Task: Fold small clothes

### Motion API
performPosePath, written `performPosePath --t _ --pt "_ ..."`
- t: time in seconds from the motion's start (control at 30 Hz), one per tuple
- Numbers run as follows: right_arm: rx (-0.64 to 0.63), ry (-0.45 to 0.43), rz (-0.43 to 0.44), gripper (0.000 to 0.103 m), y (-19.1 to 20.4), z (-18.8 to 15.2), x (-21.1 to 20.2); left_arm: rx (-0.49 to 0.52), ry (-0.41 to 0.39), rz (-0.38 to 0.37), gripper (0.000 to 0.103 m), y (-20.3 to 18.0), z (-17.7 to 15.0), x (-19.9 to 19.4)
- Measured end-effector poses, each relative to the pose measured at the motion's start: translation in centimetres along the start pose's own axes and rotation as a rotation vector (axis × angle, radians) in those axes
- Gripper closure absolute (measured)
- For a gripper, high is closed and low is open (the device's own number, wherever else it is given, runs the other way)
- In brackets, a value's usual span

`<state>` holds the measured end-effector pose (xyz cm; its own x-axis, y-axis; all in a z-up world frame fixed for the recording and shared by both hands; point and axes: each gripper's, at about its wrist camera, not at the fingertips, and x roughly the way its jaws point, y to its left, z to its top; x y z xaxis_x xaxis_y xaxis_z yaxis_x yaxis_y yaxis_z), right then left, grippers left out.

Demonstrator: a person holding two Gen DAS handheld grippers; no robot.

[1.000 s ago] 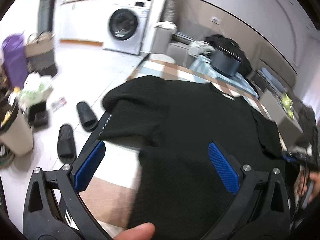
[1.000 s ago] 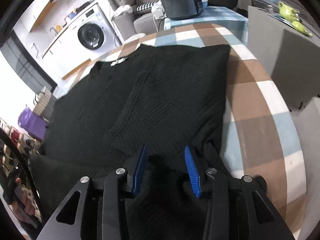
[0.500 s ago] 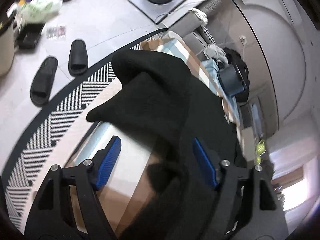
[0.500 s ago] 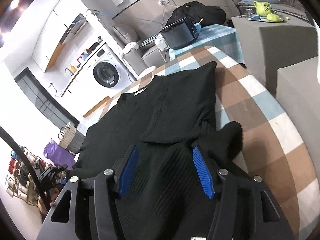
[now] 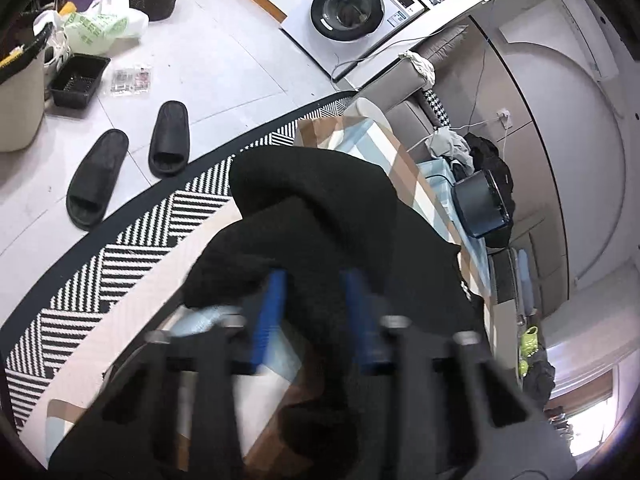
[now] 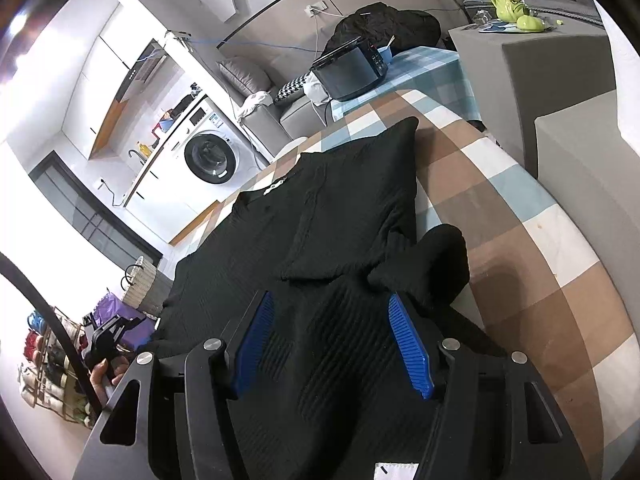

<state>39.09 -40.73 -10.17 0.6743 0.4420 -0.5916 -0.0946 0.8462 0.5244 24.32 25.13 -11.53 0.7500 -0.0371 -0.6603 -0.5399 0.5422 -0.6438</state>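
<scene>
I find the black knitted top (image 6: 320,216) spread on the checked bench (image 6: 532,240), neck toward the far edge, with a white label (image 6: 276,187) at the collar. One sleeve is folded in across the body. A loose lump of the same knit (image 6: 436,264) stands bunched just beyond the right side of my right gripper (image 6: 332,336).

My right gripper hangs over the near part of the top. Its blue pads (image 6: 408,344) stand well apart, with ribbed fabric running beneath and between them; neither pad presses on it. A white tag (image 6: 396,472) shows at the bottom edge of the right wrist view.

My left gripper (image 5: 316,312) is at the opposite edge of the bench. The frame is motion-blurred, but the jaws are closing, and a fold of the black top lies between the blue pads (image 5: 272,308), which appear to bear on it. Fabric rises in a rounded hump (image 5: 312,184) ahead of the fingers.

Beyond the bench edge, in the left wrist view: a black-and-white striped rug (image 5: 120,264), two black slippers (image 5: 128,156) on the pale floor, and a washing machine (image 5: 352,8). A dark appliance (image 6: 352,68) sits on a second, blue-checked surface beyond the bench.

In the right wrist view, a hand (image 6: 104,372) at lower left holds the left gripper's grip.
</scene>
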Motion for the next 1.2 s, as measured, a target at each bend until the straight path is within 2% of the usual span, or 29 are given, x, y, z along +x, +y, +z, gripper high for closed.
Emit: performPosePath --t 0.03,0.13,0.23,0.33,0.43,0.5,0.57,0.63,0.7,0.77,0.83,0.9,1.03,1.13,1.2 --pt "-0.003 0.002 -0.002 0.041 0.0 0.0 0.1 0.004 -0.008 0.003 0.1 -0.1 0.2 -0.1" --pt "-0.005 -0.003 -0.005 0.041 0.0 0.0 -0.1 0.071 -0.078 -0.006 0.102 -1.3 0.4 -1.5" --pt "-0.009 -0.01 0.002 0.041 0.2 0.0 -0.4 0.213 -0.15 0.002 0.103 -4.7 0.2 -3.1" --pt "-0.014 -0.006 0.009 0.04 0.3 -0.2 -0.4 0.433 -0.199 0.019 0.103 -10.3 -0.9 -3.7" --pt "-0.015 -0.002 -0.001 0.04 0.3 -0.4 -0.5 0.681 -0.158 -0.033 0.103 -16.6 -3.5 -3.0" --pt "-0.019 -0.002 -0.006 0.04 0.4 -0.4 -0.8 0.834 -0.081 -0.069 0.103 -19.3 -6.1 -2.0" --pt "-0.022 -0.012 -0.011 0.039 0.4 -0.4 -1.1 0.918 0.023 -0.113 0.102 -20.9 -8.3 -0.8" --pt "-0.013 -0.023 -0.013 0.037 0.2 -0.4 -1.4 0.959 0.123 -0.091 0.102 -21.2 -10.2 0.7" --pt "-0.002 -0.026 -0.01 0.037 -0.1 -0.4 -1.4 0.939 0.166 -0.056 0.096 -20.7 -10.7 1.5" --pt "0.004 -0.024 -0.01 0.037 -0.3 -0.4 -1.4 0.863 0.196 -0.055 0.08 -19.2 -10.3 1.7" --pt "0.003 -0.016 -0.008 0.037 -0.3 -0.4 -1.3 0.738 0.19 -0.069 0.048 -17.4 -8.8 1.1" --pt "0.007 -0.014 -0.004 0.037 -0.5 -0.3 -1.4 0.634 0.166 -0.085 0.035 -15.3 -7.6 0.5" --pt "0.02 -0.013 0.008 0.035 -0.9 -0.3 -1.4 0.387 0.169 -0.113 0.03 -11.1 -4.6 -0.2" --pt "0.029 -0.009 0.012 0.035 -1.2 -0.3 -1.2 0.315 0.172 -0.157 0.029 -9.7 -3.6 0.2" --pt "0.034 -0.003 0.017 0.035 -1.2 -0.3 -1.2 0.277 0.182 -0.159 0.029 -9.5 -3.2 1.0"
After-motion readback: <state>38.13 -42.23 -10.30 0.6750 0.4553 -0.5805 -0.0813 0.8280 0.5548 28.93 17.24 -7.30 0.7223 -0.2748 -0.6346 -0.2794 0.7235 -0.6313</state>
